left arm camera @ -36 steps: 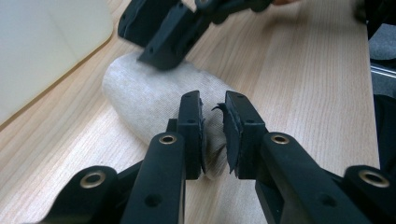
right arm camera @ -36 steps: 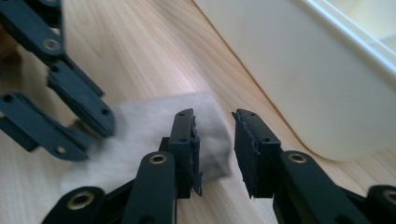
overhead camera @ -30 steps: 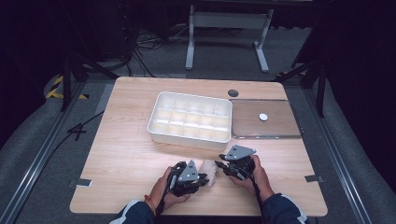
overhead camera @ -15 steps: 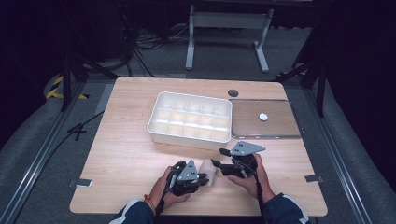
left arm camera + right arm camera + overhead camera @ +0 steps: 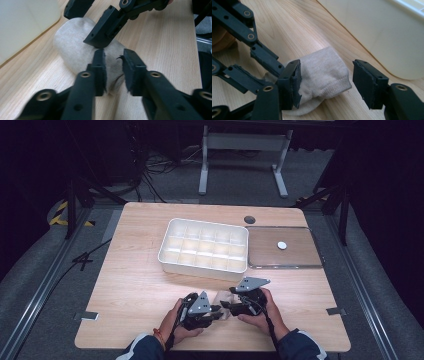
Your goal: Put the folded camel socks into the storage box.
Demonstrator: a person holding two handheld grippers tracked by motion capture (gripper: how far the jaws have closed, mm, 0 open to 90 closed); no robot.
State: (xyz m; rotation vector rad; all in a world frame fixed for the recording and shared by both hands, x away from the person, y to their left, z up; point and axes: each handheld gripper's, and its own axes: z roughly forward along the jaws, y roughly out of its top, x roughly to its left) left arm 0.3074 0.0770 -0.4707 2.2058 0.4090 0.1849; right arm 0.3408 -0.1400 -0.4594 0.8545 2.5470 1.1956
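Observation:
A rolled beige sock [image 5: 222, 298] lies on the wooden table [image 5: 140, 285] near its front edge, between the two hand-held grippers. My left gripper [image 5: 218, 312] points right at it. In the left gripper view [image 5: 113, 65] its jaws have just been opening: they stand a little apart with a fold of the sock [image 5: 72, 47] loose between them. My right gripper [image 5: 226, 304] points left. Its jaws [image 5: 325, 80] have just been opening and now straddle the sock [image 5: 322, 71], the right pad clear of the cloth.
A white compartment tray [image 5: 169, 256] sits just beyond the sock, its wall close in both gripper views [image 5: 25, 20] [image 5: 382, 32]. To its right lies a flat brown tray [image 5: 300, 259] holding a small white disc [image 5: 282, 245]. A dark round hole [image 5: 250, 219] is near the table's far edge.
The right gripper's jaws have spread wide off the sock and that hand has shifted slightly away. The left hand has stayed put, with the sock resting on the table.

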